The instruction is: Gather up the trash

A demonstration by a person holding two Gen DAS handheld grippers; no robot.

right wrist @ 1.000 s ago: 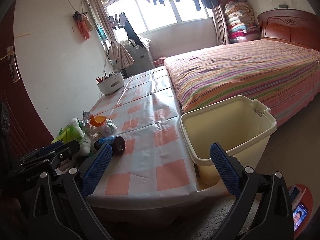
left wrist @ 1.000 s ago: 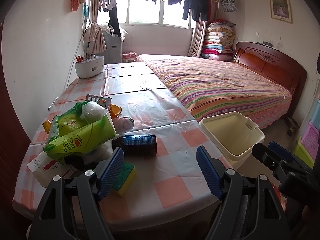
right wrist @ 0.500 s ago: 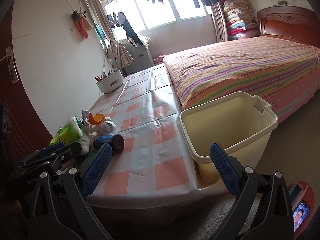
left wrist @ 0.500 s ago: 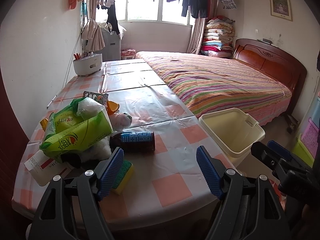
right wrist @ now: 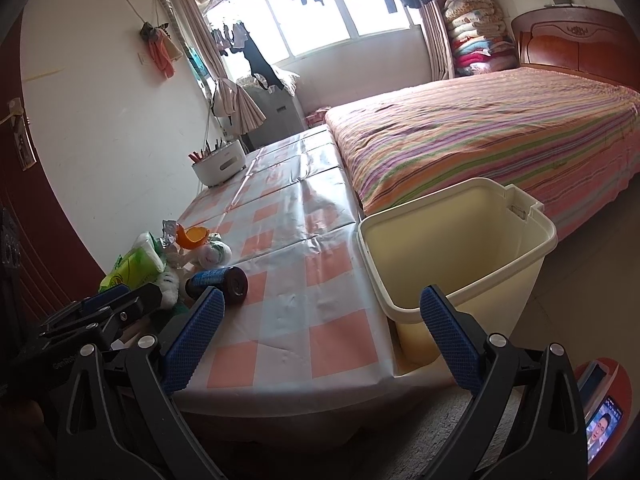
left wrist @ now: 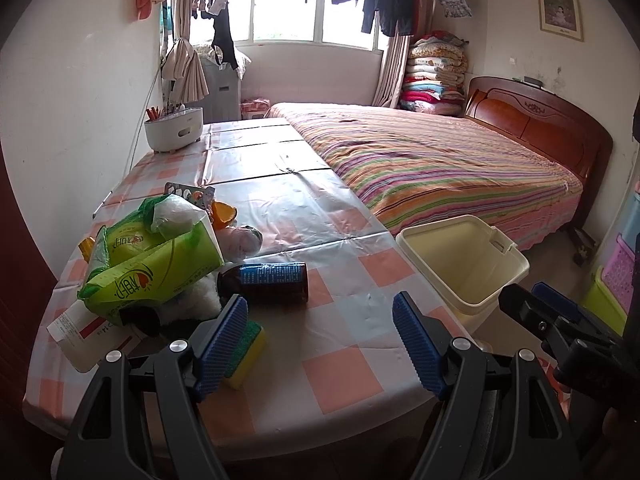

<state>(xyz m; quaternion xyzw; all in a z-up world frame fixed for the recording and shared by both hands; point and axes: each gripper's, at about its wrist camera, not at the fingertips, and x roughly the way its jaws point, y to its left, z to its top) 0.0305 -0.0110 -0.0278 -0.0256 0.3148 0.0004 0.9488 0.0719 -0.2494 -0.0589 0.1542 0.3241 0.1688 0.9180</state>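
Note:
A pile of trash lies on the near left of the checked table: a green tissue pack, a dark bottle with a blue label on its side, a yellow-green sponge, an orange peel and a blister pack. A cream bin stands on the floor at the table's right edge. My left gripper is open and empty, just short of the bottle. My right gripper is open and empty, over the table's front edge beside the bin. The bottle lies left of it.
A white utensil holder stands at the table's far left by the wall. A bed with a striped cover runs along the table's right side. A phone lies on a red stool at the lower right.
Both grippers have drawn back and risen slightly, so the table and trash sit a little farther off. Both stay open.

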